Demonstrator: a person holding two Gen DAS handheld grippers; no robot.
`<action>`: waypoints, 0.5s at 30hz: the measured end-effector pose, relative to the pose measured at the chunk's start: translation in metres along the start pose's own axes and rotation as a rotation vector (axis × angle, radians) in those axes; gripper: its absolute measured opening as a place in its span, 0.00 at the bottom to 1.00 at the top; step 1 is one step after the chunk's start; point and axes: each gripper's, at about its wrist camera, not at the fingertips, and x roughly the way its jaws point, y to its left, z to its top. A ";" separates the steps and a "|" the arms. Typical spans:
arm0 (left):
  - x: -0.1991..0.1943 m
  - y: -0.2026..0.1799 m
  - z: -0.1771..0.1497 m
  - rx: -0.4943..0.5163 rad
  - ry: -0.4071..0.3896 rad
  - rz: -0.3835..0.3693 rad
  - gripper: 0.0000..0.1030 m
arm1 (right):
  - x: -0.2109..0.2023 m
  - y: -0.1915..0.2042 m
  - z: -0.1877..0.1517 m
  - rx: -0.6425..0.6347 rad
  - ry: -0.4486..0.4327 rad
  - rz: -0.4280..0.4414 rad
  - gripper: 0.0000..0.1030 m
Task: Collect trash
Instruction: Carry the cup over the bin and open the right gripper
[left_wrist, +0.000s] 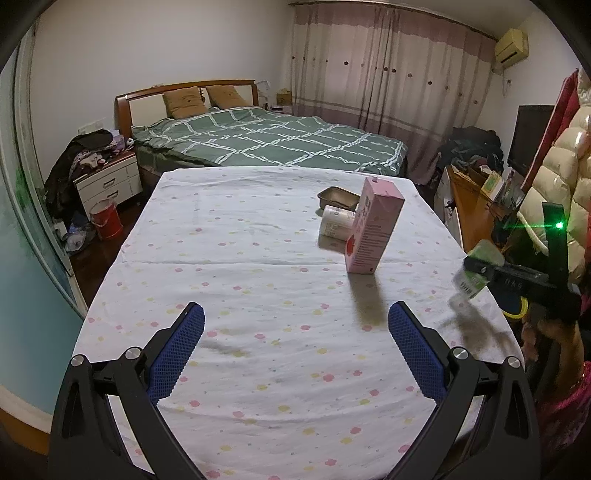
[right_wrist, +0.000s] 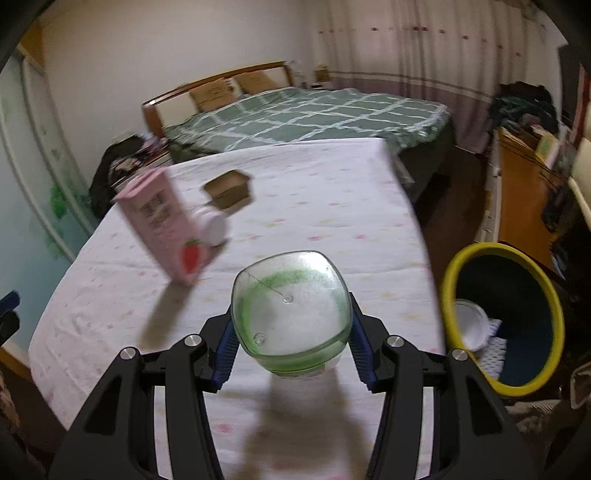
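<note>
Right gripper (right_wrist: 291, 345) clamps clear green-tinted plastic bottle (right_wrist: 291, 306), blue pads pressing both its sides, above bench (right_wrist: 110, 295) near right edge. Yellow-rimmed bin (right_wrist: 458, 266) just past that edge (white lid, packet already inside). Left gripper (left_wrist: 295, 347) over near bench, jaws spread wide, nothing between, bare cloth ahead. On bench, far right: one pink carton (left_wrist: 373, 229) upright, one white bottle (left_wrist: 336, 221) lying behind it, one small metal tray (left_wrist: 338, 197).
</note>
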 end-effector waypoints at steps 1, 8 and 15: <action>0.001 -0.002 0.000 0.003 0.003 -0.001 0.95 | -0.001 -0.010 0.001 0.016 -0.004 -0.017 0.49; 0.009 -0.014 0.003 0.026 0.016 -0.007 0.95 | -0.006 -0.079 0.003 0.124 -0.025 -0.140 0.49; 0.021 -0.023 0.005 0.045 0.040 -0.014 0.95 | 0.010 -0.151 -0.007 0.231 0.011 -0.280 0.49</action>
